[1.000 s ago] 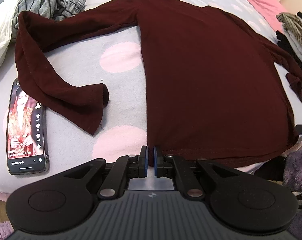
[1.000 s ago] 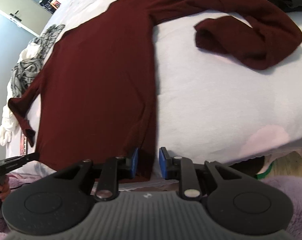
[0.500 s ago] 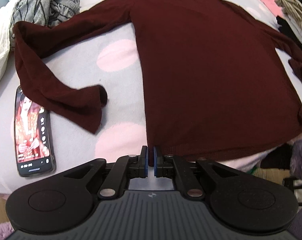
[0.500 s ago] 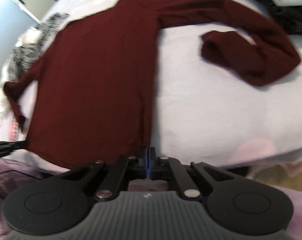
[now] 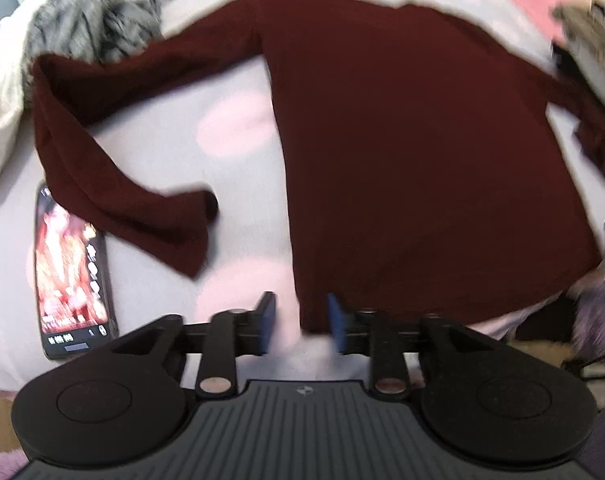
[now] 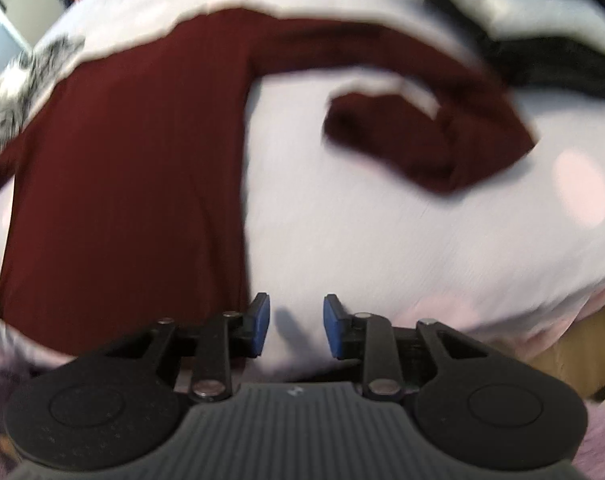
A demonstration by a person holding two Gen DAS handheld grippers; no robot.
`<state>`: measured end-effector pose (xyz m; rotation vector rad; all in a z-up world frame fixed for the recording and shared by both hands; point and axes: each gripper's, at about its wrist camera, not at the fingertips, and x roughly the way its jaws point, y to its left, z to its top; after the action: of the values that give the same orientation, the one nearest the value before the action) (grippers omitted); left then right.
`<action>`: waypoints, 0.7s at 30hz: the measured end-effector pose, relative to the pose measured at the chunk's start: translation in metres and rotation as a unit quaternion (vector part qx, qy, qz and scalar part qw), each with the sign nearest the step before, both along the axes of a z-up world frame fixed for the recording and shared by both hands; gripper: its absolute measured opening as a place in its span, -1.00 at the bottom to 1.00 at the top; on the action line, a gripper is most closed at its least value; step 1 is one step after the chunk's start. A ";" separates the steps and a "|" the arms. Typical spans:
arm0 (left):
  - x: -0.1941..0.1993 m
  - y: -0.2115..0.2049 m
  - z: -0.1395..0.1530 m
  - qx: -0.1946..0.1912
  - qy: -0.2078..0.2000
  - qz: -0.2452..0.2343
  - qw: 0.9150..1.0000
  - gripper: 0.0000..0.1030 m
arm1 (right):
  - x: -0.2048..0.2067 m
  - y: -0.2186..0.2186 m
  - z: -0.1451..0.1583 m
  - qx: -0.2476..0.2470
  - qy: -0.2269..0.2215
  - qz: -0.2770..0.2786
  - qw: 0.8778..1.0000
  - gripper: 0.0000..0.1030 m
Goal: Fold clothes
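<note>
Progress looks slight to me: the maroon long-sleeved top (image 5: 414, 152) lies spread flat on the spotted bedsheet (image 5: 230, 128), body smoothed out, and I see no fold in it yet. I judge that the spreading is done and the folding itself is all still ahead. Both sleeves are bent back on themselves; the left sleeve (image 5: 114, 184) has its cuff pointing toward the body, the right sleeve (image 6: 442, 132) curls the same way in the right wrist view.

My left gripper (image 5: 300, 320) is over the near left corner of the hem, its jaws opening, with the hem corner lying loose between the blue pads and neither pad pressing it. My right gripper (image 6: 295, 324) is just right of the near right hem corner, jaws also opening, with only bare sheet between them. So both have let go.

For room: the near edge of the bed runs right under both grippers, so the hem sits close to the drop. A phone (image 5: 72, 276) with a lit screen lies just beside the left sleeve, near left. A grey striped garment (image 5: 98, 12) is heaped at the far left, touching the shoulder end of that sleeve, and a stack of clothes (image 6: 542, 40) crowds the far right. Bare sheet between sleeve and body on each side gives space to bring the sleeves in.
</note>
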<state>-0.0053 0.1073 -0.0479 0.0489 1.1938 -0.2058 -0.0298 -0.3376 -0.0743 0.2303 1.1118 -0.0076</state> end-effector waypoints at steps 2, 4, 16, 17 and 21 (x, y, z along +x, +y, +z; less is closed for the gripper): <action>0.007 0.012 0.017 -0.008 -0.024 0.020 0.999 -0.38 | 0.002 -0.001 0.008 0.003 -0.021 -0.003 1.000 -0.29; 0.019 0.028 0.025 0.000 -0.031 0.053 0.998 -0.30 | 0.004 0.003 0.012 0.002 -0.031 0.002 1.000 -0.25; 0.070 0.058 -0.007 -0.013 0.023 0.148 0.989 -0.29 | 0.013 0.026 0.011 -0.013 -0.051 0.044 0.998 -0.17; 0.073 0.056 -0.011 -0.007 0.026 0.147 0.989 -0.30 | 0.013 0.026 0.011 -0.013 -0.051 0.043 0.998 -0.17; 0.082 0.053 -0.021 0.036 0.022 0.133 0.990 -0.79 | 0.013 0.027 0.011 -0.013 -0.055 0.045 0.997 -0.17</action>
<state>0.0770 0.1601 -0.0691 -0.0522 1.2382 0.0706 -0.0171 -0.3110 -0.0636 0.1560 1.0106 0.0705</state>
